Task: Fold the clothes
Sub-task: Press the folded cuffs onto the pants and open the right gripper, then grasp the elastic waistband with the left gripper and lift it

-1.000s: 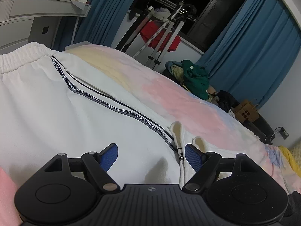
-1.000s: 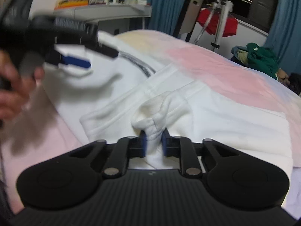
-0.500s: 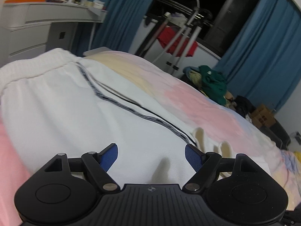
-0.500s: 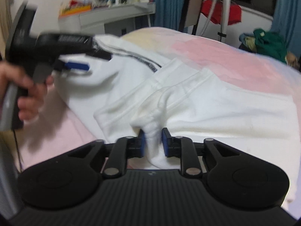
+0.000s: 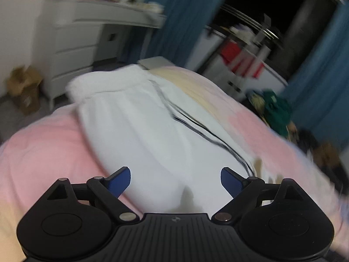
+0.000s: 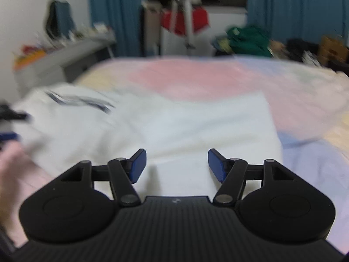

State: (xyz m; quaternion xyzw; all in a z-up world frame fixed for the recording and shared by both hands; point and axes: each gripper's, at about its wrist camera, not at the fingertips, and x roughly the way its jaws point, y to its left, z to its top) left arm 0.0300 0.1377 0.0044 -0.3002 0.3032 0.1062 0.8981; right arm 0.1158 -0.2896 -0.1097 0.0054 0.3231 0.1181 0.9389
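White trousers (image 5: 139,122) with a black printed side stripe (image 5: 196,128) lie on the pastel bed cover (image 5: 43,152), waistband at the far left. My left gripper (image 5: 175,178) is open and empty just above the trouser leg. In the right wrist view the trousers (image 6: 196,126) lie folded over with the stripe (image 6: 80,101) at the left. My right gripper (image 6: 176,163) is open and empty over the white cloth. The left gripper shows blurred at that view's left edge (image 6: 8,126). Both views are motion-blurred.
A white dresser (image 5: 74,41) stands left of the bed, with a cardboard box (image 5: 24,87) on the floor. A drying rack with red cloth (image 5: 242,54) and a green clothes heap (image 5: 277,109) lie beyond the bed. Blue curtains (image 6: 115,15) hang behind.
My right gripper has opened and let go of the bunched white cloth, which now lies flat. My left gripper has pulled back and left, staying open.
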